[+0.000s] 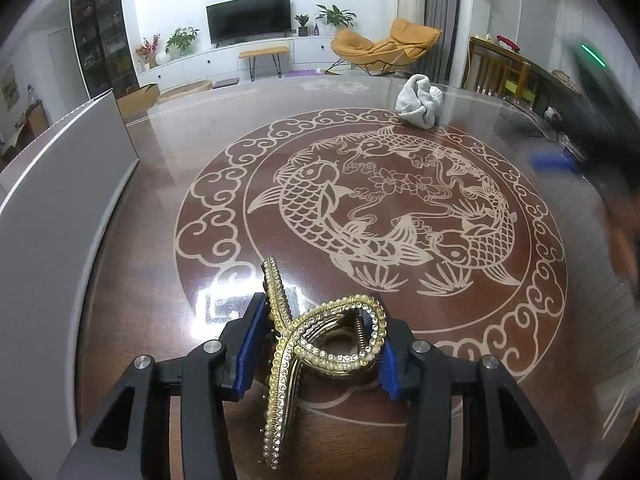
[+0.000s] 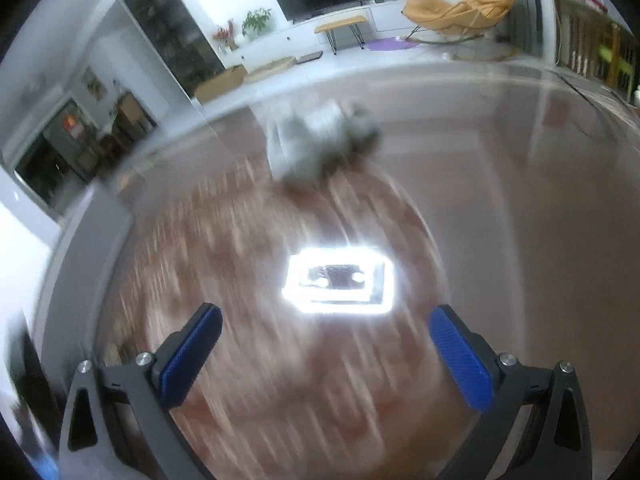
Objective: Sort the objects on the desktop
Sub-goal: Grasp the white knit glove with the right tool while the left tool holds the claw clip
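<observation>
While I hold position, status:
left gripper (image 1: 318,344): pads clamped on gold hair claw (image 1: 308,336), lifted above table (image 1: 400,152)
right gripper (image 2: 326,352): jaws wide apart, nothing between them
grey cloth (image 1: 418,100): far table edge; blurred in right view, probably my next pick
step: carrying claw to white bin (image 1: 60,184) at left; next, release inside it

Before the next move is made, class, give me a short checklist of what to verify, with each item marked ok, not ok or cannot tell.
1. Left hand-held gripper shut on the gold hair claw: ok.
2. Claw sits squarely between the pads: not ok, it is skewed.
3. Right hand-held gripper open, nothing in it: ok.
4. Right view sharp: not ok, blurred.
5. Grey cloth lies apart from the claw: ok.
6. Drop-off place for the claw: cannot tell.
</observation>
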